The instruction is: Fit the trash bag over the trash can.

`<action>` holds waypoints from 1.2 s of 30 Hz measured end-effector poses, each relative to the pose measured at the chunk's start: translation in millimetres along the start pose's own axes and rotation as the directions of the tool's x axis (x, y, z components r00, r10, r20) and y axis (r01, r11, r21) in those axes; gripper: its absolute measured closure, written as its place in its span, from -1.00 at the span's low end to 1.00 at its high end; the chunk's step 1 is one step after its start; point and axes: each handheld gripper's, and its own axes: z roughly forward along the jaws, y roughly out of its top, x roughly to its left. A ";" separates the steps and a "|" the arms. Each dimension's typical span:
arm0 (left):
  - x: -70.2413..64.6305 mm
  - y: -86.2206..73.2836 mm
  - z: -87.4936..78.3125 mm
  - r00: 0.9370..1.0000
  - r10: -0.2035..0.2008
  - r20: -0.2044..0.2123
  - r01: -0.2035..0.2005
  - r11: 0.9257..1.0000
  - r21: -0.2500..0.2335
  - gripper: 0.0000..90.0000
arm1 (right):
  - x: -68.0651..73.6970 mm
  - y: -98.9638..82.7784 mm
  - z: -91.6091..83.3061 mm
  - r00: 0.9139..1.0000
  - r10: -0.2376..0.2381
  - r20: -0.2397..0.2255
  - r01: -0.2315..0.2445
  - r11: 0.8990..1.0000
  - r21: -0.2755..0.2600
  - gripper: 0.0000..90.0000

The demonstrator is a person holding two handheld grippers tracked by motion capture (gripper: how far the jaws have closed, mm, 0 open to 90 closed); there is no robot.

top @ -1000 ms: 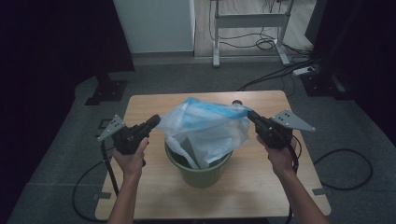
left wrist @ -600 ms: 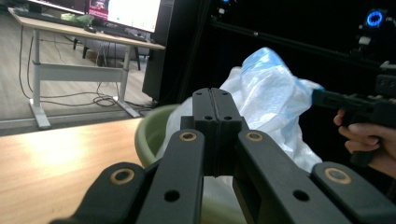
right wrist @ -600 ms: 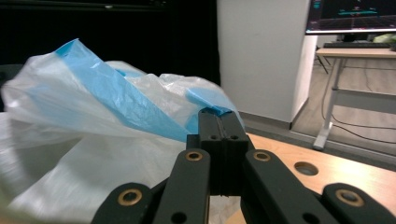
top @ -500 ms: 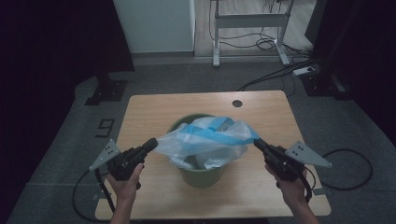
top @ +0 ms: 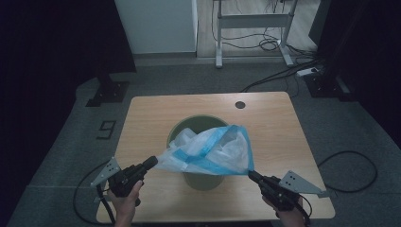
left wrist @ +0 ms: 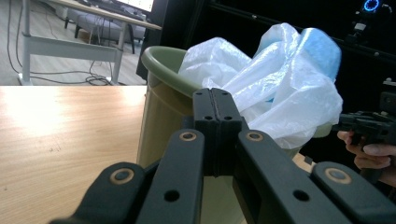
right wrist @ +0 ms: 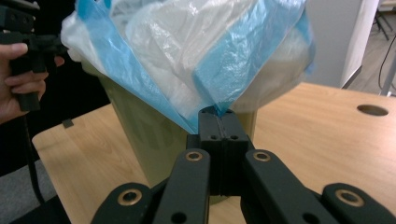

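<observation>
While both the left gripper (top: 152,162) and right gripper (top: 252,175) pinch the bin liner (top: 213,149) stretched over the near side of the green bin (top: 196,179), its far rim remains uncovered.

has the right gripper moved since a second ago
Yes. The right gripper, shut on the plastic bag, has come toward the table's near edge, from beside the green bin to in front of it.

Light wooden table (top: 151,113) with a small round hole (top: 240,105) near the far edge. Standing right on it, in the middle, a green bin (top: 203,178).
</observation>
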 end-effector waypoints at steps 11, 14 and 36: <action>5.9 -13.3 1.9 1.000 -0.013 0.002 0.013 0.999 0.035 1.00 | 0.1 -18.0 11.2 1.000 0.013 -0.013 -0.012 0.998 0.060 0.98; 9.6 -16.7 4.1 1.000 -0.024 -0.001 0.024 0.998 0.049 1.00 | -1.3 -22.4 14.3 1.000 0.016 -0.011 -0.015 0.997 0.081 0.98; 10.1 -10.3 8.5 0.999 -0.023 0.032 0.021 0.998 0.065 0.84 | -7.5 -25.0 12.6 0.999 0.032 0.011 -0.033 0.996 0.079 0.54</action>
